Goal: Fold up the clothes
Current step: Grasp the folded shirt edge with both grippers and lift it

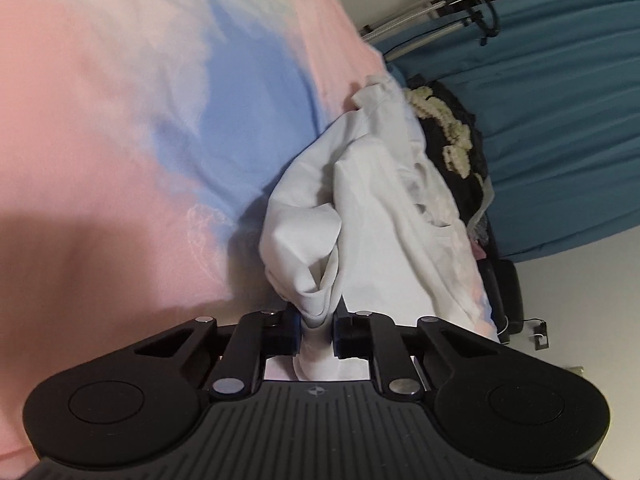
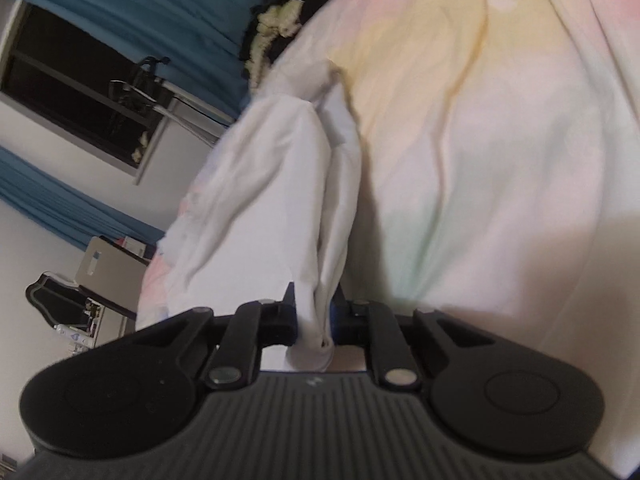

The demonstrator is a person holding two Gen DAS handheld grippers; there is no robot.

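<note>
Left gripper (image 1: pixel 316 330) is clamped down on a bunched edge of the white garment (image 1: pixel 372 208), fabric pinched between the two pads with a small tail poking back toward the camera; looks like a ribbed cuff or hem, can't tell which. Garment hangs stretched away from that grip above the bed (image 1: pixel 100 120), whose pastel pink/blue cover fills the left wrist view, so the cloth is lifted, not lying flat. Right gripper (image 2: pixel 314 326) is likewise closed tight on another gathered bit of the same garment, cloth running forward from the jaws in a long loose fold over the paler pink/yellow part of the bed cover. My read: two-point hold on opposite edges so the piece can be tensioned and spread before laying it down for the first fold; it's early in the fold, nothing is squared up yet. A dark garment with cream fuzzy trim (image 1: pixel 444 132) sits at the far edge of the bed, just beyond the white one, probably queued. Teal curtain (image 1: pixel 560 120) behind it. Risk: both grips hold bunched fabric, so layers may slip unevenly when pulled apart.
</note>
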